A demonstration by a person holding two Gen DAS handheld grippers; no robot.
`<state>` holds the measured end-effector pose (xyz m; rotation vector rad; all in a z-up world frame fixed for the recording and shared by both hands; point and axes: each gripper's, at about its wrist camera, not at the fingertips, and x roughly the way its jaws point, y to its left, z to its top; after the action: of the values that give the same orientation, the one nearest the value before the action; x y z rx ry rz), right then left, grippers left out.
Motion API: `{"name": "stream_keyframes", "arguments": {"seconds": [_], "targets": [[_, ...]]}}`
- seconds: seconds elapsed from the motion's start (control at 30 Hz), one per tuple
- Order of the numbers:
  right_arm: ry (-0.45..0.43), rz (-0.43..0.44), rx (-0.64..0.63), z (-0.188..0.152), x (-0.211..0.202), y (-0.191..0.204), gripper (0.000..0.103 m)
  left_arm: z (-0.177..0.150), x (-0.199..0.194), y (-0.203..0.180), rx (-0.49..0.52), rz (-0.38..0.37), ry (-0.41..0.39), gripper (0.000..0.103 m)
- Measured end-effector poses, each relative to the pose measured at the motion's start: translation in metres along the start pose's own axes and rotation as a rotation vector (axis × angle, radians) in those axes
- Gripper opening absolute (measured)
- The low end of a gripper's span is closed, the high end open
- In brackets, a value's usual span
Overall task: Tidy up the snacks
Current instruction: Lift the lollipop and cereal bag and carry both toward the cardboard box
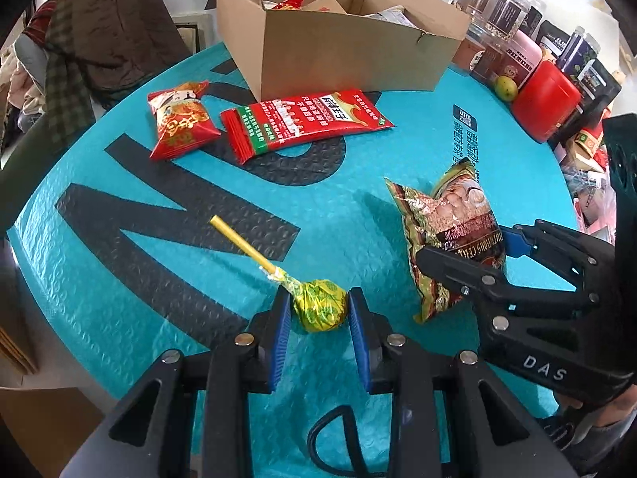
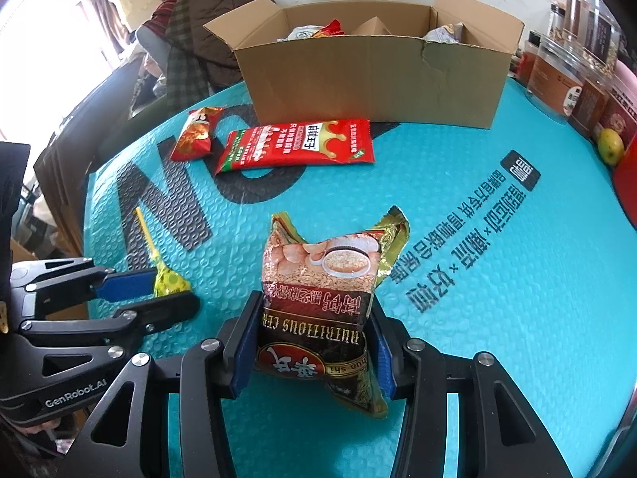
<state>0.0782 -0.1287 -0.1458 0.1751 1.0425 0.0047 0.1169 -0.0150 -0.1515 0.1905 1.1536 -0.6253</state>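
Bright daylight floods both views, blowing out to white along the left edge of the right wrist view. Snacks cast soft shadows on the tabletop (image 1: 119, 298). Fisheye bending curves the edges, with dark corners.

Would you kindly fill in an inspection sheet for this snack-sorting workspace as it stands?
Surface: teal bubble-textured mat with large black lettering.
Job's things: open cardboard box at the back, snacks already inside; small red packet and long red packet lying in front of it.
Clutter: jars, a red container and a green fruit along one mat edge.
Grippers: left gripper shut on the lollipop; right gripper shut on the cereal pouch.
Cables: a black cable loop under the left gripper.
Surroundings: piled clothing beyond the mat.
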Motion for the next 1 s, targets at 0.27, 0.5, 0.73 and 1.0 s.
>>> {"name": "stream_keyframes", "arguments": {"seconds": [0.27, 0.5, 0.73, 1.0], "targets": [[-0.008, -0.020, -0.014, -0.005, 0.000, -0.002, 0.051, -0.001, 0.003, -0.017, 0.076, 0.104, -0.019, 0.029], [-0.022, -0.021, -0.021, -0.007, 0.001, -0.002, 0.051, -0.003, 0.000, -0.016, 0.079, 0.102, -0.051, 0.028], [-0.036, -0.014, -0.015, -0.010, -0.003, -0.003, 0.046, -0.002, -0.003, -0.013, 0.061, 0.076, -0.052, 0.027], [-0.049, -0.004, 0.013, -0.013, -0.011, -0.008, 0.042, -0.002, -0.011, -0.014, 0.062, 0.057, -0.060, 0.027]]}}
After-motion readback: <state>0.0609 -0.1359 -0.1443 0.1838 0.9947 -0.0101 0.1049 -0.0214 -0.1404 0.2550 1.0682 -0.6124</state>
